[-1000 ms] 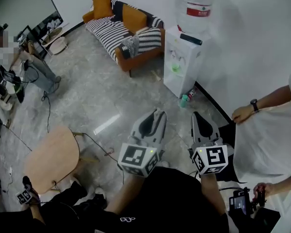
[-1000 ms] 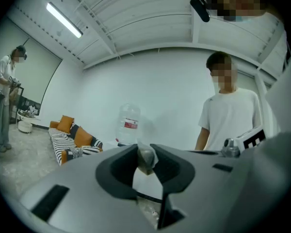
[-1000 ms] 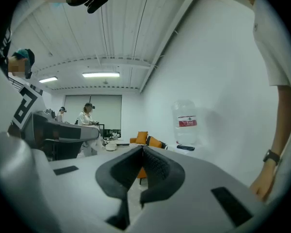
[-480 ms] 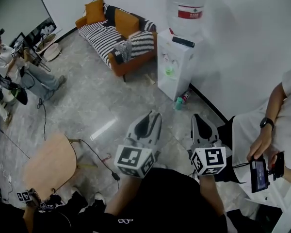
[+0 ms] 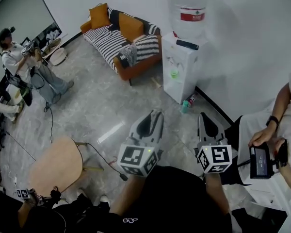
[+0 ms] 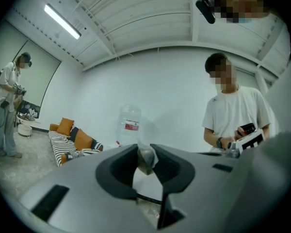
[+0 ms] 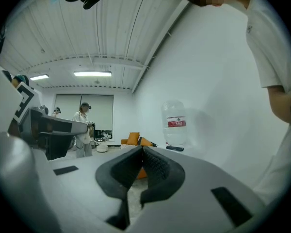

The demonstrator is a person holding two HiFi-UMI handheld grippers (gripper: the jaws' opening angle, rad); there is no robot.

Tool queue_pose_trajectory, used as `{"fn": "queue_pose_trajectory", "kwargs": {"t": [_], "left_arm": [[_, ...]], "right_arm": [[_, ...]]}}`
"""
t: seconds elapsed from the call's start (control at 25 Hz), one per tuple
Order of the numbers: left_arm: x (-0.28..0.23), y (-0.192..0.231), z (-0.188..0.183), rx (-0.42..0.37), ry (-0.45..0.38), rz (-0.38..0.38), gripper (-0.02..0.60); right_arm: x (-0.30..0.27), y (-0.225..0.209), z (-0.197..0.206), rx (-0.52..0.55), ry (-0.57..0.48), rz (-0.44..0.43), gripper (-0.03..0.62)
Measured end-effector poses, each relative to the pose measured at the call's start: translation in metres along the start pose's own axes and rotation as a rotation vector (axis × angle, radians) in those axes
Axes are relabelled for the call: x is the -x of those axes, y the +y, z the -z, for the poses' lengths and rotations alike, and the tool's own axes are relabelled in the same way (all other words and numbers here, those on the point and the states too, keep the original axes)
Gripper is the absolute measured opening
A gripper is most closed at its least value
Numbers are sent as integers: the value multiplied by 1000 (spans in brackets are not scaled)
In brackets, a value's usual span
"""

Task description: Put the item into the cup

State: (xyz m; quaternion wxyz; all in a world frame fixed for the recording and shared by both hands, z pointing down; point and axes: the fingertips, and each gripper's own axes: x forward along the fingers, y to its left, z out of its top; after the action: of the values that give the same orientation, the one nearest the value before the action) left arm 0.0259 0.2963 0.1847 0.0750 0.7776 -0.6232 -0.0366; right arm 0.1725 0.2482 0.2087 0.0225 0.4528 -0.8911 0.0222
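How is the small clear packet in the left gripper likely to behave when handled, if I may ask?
The packet looks like thin crinkled film, so it is probably floppy and light. Only the tips of the left gripper pinch it, so it may slip out if they loosen.

L tongs [image 5: 156, 113], R tongs [image 5: 202, 116] side by side | water disp. [image 5: 181, 68] + sofa [image 5: 124, 38] ahead | wood table [image 5: 56, 162] L

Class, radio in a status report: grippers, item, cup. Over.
Left gripper shut on a small clear packet. Right gripper shut, empty. No cup in any view; water dispenser ahead.
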Motion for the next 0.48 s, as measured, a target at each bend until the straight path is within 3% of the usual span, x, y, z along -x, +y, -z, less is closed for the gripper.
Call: {"fn": "queue_pose_trajectory", "kwargs": {"t": [0.48], "left_arm": [[-42, 0, -8, -20, -42, 33, 78]], "right_arm": [[-17, -34, -1, 21, -27, 34, 11]]}}
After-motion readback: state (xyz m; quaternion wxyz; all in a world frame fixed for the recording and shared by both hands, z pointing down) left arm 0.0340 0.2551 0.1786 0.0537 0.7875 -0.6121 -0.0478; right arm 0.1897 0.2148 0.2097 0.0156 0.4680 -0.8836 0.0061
